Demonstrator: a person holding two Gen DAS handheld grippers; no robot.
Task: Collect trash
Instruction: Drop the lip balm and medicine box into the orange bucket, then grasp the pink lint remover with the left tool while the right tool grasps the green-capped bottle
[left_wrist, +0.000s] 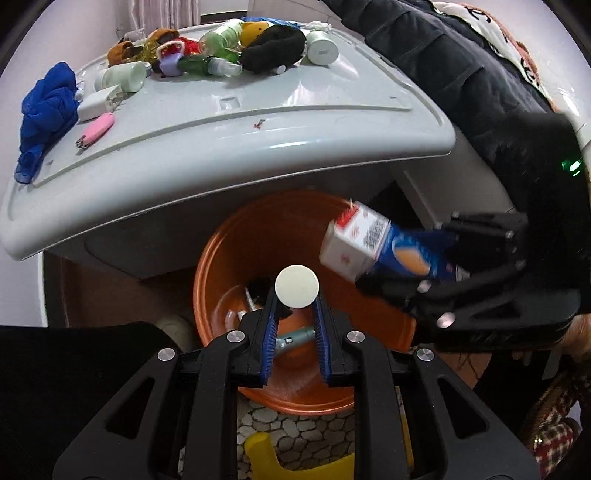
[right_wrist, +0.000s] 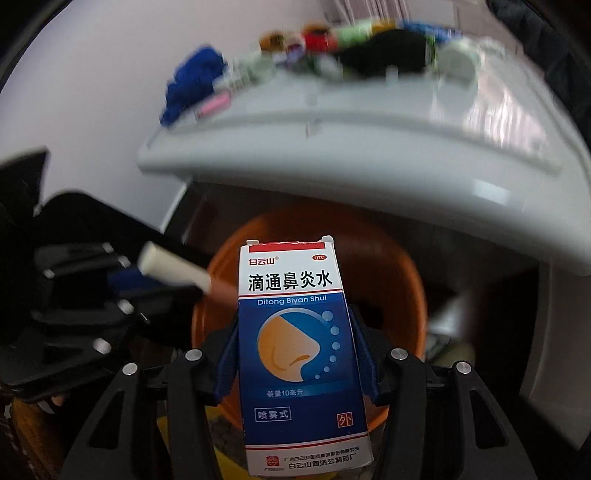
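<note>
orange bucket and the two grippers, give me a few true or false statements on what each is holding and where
1. The right gripper holds a blue and white box. True.
2. The left gripper is empty. False: it clamps a cream cylinder.
3. Both grippers are above the orange bucket. True.
4. The bucket is empty. False: some items already lie inside.
5. The pink object is in the bucket. False: it lies on the grey lid.

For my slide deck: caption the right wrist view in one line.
Right hand-held gripper holds a blue-and-white medicine box above the orange bin, trash-strewn white table behind.
</note>
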